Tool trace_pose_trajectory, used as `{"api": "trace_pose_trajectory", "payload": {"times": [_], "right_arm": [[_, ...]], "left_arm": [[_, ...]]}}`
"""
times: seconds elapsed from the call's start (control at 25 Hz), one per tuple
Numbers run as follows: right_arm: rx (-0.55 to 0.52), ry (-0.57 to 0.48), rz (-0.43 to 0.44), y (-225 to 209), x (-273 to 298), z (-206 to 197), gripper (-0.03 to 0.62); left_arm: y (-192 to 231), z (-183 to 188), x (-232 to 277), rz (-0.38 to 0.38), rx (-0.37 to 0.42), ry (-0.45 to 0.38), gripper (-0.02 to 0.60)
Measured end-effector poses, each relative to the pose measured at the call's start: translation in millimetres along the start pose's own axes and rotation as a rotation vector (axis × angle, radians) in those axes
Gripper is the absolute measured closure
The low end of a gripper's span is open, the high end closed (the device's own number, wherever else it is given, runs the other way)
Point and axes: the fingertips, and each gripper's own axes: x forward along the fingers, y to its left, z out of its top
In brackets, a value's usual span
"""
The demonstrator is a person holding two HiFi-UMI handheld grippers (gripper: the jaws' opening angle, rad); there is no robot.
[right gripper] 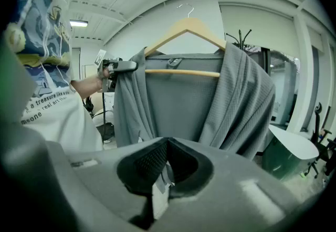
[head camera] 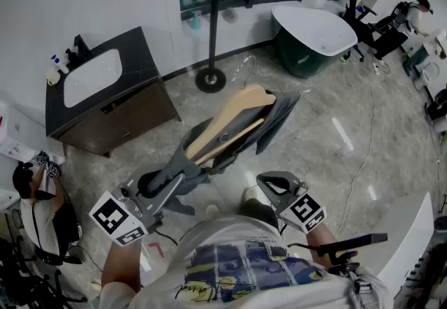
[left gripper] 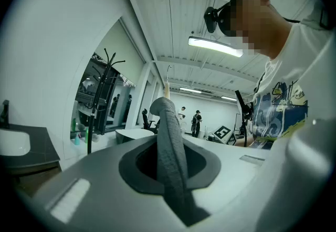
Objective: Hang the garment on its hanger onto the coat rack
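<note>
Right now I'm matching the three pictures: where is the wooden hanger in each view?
Head view: wooden hanger at centre, inside the grey garment.
Left gripper view: hanger only a pale sliver at centre, above the garment.
Right gripper view: hanger upper centre, whole.
Shared landmark: the black coat rack.

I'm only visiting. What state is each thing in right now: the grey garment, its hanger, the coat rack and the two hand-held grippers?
garment: draped on the hanger, off the floor.
hanger: carried in the air, hook catching nothing.
coat rack: standing upright, garment not yet on it.
left gripper: fingers shut on the garment's shoulder.
right gripper: fingers together, clear of the garment.
</note>
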Motion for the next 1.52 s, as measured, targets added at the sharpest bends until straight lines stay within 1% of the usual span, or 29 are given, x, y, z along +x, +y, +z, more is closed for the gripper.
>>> {"api": "trace_pose_trajectory", "payload": {"times": [0.16,0.32,0.4,0.52,0.64,0.8,0.84,0.92,1.0,1.12,1.36,1.52], "right_arm": [[0.010,0.015,-0.013,-2,1,-3,0.592],[0.027,0.021,-0.013,-11,7,-3,0.594],[0.052,0.012,-0.001,-21,13,-2,0.592],[0.112,0.002,0.039,-40,20,-5,0.592],[0.115,-0.006,0.049,-72,29,-3,0.592],[0.118,-0.039,0.040,-127,38,10,0.589],[0.132,-0.051,0.043,-140,40,13,0.571],[0.155,-0.065,0.052,-163,41,14,0.554],[0.150,-0.066,0.052,-187,41,13,0.536],[0.136,-0.065,0.033,-228,38,10,0.533],[0.192,-0.076,-0.028,-296,28,-9,0.533],[0.215,-0.064,-0.042,-329,35,-15,0.533]], "left_arm": [[11,1,1,0.002,-0.008,0.004,0.541],[23,1,14,-0.003,-0.023,0.015,0.543],[32,4,24,-0.003,-0.026,0.019,0.542],[45,11,43,-0.007,-0.033,0.025,0.541],[61,19,71,-0.011,-0.046,0.030,0.541],[89,33,116,-0.018,-0.047,0.039,0.541],[98,37,129,-0.016,-0.047,0.043,0.541],[114,44,153,-0.011,-0.044,0.050,0.541],[131,53,176,-0.006,-0.030,0.052,0.541],[155,69,211,0.003,-0.008,0.044,0.541],[200,100,276,0.015,0.008,0.022,0.541],[238,123,319,0.016,0.008,0.015,0.541]]}}
